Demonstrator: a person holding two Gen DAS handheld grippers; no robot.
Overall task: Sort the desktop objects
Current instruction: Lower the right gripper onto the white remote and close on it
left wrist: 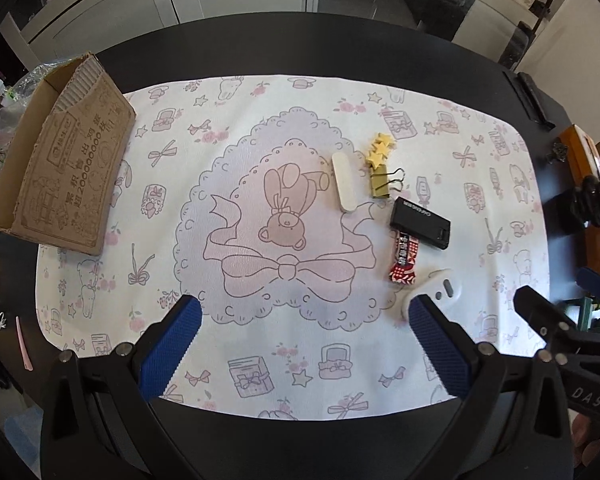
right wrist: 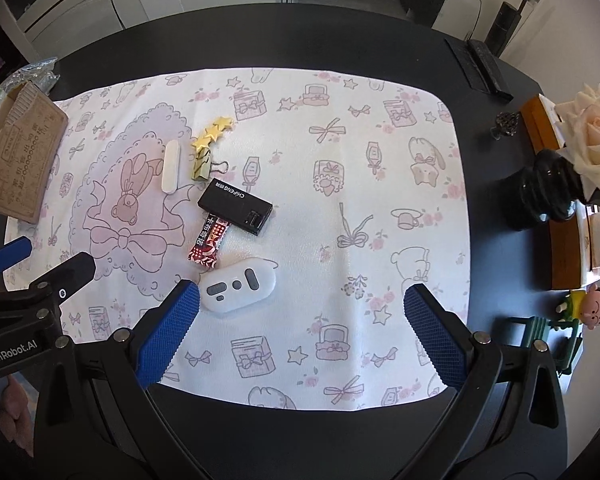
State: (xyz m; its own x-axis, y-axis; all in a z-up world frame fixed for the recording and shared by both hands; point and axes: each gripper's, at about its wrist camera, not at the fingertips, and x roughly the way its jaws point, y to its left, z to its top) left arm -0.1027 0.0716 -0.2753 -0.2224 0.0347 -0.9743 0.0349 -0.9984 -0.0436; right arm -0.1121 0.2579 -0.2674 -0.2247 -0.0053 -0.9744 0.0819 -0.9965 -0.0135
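Both grippers are hanging over the near edge of the dark table (left wrist: 340, 36), nothing in either one. The left gripper (left wrist: 300, 312) has its blue pads spread wide apart, and the right gripper (right wrist: 300, 300) is the same, jaws gaping with only the printed cloth (right wrist: 380, 152) showing between them.

All the stuff to sort is bunched up on the cloth. From the right wrist view, it sits around 10 to 11 o'clock of that gripper:
- white remote (right wrist: 240, 284) closest, just beside the left blue pad (right wrist: 168, 332)
- red snack packet (right wrist: 209, 242) past it, its far end tucked under the black rectangular device (right wrist: 236, 207)
- gold binder clip (right wrist: 204, 164) with the yellow star clip (right wrist: 214, 132) lying on top of it
- white oblong eraser-looking thing (right wrist: 170, 166) just left of those

The cardboard box (left wrist: 60, 156) is well apart from the pile, out at about 10 o'clock in the left wrist view, on the cloth's left edge, open side facing away from the pile

Off the cloth at 3 o'clock there's a black vase (right wrist: 548, 196) with a pale rose (right wrist: 592, 136)
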